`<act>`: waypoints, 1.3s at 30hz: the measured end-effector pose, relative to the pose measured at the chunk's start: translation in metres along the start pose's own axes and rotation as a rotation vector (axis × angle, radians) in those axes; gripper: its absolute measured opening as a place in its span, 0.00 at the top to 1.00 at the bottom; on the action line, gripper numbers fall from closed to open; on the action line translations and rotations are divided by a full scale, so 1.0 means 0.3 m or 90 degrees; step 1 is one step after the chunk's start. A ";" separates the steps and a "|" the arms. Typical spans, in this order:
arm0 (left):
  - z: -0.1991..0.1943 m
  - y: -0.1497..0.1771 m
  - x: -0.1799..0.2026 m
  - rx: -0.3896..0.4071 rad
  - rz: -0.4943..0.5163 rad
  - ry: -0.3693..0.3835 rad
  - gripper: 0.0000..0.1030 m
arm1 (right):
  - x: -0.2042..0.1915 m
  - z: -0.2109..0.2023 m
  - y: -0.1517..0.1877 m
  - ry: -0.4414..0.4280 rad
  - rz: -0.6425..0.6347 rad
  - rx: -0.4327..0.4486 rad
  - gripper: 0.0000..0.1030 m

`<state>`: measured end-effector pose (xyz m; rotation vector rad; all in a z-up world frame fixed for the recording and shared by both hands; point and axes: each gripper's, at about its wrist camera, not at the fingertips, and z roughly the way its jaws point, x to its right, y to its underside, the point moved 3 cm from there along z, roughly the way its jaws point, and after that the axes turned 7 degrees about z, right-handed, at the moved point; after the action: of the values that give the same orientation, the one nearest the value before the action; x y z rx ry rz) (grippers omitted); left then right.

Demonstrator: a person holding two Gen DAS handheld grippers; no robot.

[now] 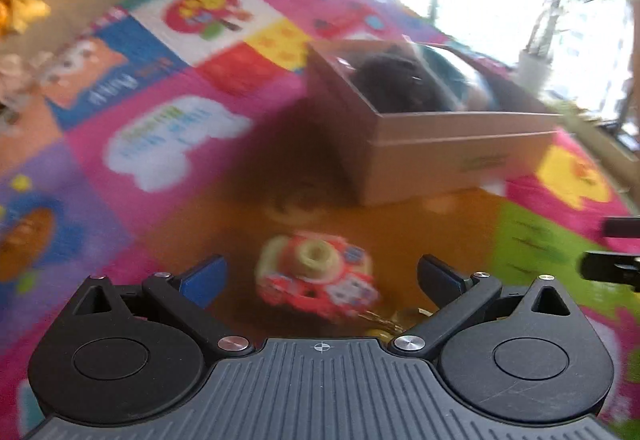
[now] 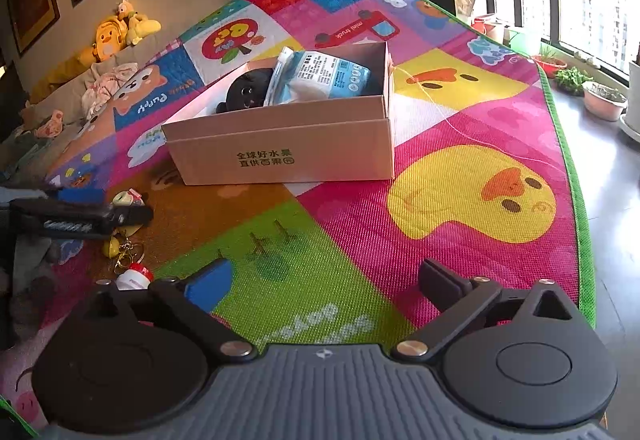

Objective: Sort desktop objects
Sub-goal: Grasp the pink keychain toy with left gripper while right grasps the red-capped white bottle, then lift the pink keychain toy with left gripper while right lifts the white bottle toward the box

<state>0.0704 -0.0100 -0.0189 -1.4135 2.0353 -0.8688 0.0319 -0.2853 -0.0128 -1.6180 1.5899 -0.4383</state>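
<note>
Step in hand: left claw [image 1: 320, 276] lining up on the toy camera [image 1: 316, 280], a red and yellow thing lying on the brown patch of the play mat [image 2: 460, 144]. Jaws are spread wide, toy sits between them, no contact that I can see. Left wrist view is badly smeared, so exact clearance can't be read.

Right claw [image 2: 326, 280] hangs spread over the green patch, holding nothing, well apart from the toy.

Cardboard box [image 2: 280, 156] sits just beyond the toy, top uncovered. Already inside: a black plush [image 2: 244, 90] and a blue-white packet [image 2: 320, 74] leaning against it. Looks like the drop target.

Loose near the left claw: keychain cluster [image 2: 124, 252] with a yellow charm and a small red-and-white piece. Likely later picks.

Next move, my read: settle the left claw, drop it around the toy body, clench, lift over the near box wall. Risk: snagging the keychain just beside the toy.

Surface: quilted cartoon mat, bright squares, duck prints. Room: framed pictures on the wall, yellow plush toys on a sofa at left, window with potted plants on the sill at right.
</note>
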 end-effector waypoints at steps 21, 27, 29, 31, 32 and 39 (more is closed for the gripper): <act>-0.244 0.195 -0.038 -0.007 -0.077 -0.118 0.33 | -0.262 -0.040 -0.021 -0.150 -0.144 -0.050 0.22; -0.285 0.231 -0.067 0.011 -0.104 -0.103 0.17 | -0.373 0.034 0.028 -0.148 -0.223 -0.128 0.51; -0.276 0.226 -0.071 0.013 -0.099 -0.104 0.16 | -0.392 0.050 0.032 -0.141 -0.237 -0.136 0.61; -0.261 0.215 -0.072 0.015 -0.087 -0.103 0.16 | -0.404 0.049 0.034 -0.136 -0.250 -0.139 0.76; -0.252 0.208 -0.070 0.015 -0.081 -0.104 0.17 | -0.411 0.045 0.033 -0.140 -0.254 -0.144 0.76; -0.219 0.178 -0.035 0.008 -0.020 -0.093 0.39 | -0.387 0.014 0.033 -0.135 -0.265 -0.149 0.76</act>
<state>-0.0061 0.0275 -0.0145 -1.4620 1.9009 -0.7658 0.0114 -0.1728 0.0106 -2.1111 1.1787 -0.2883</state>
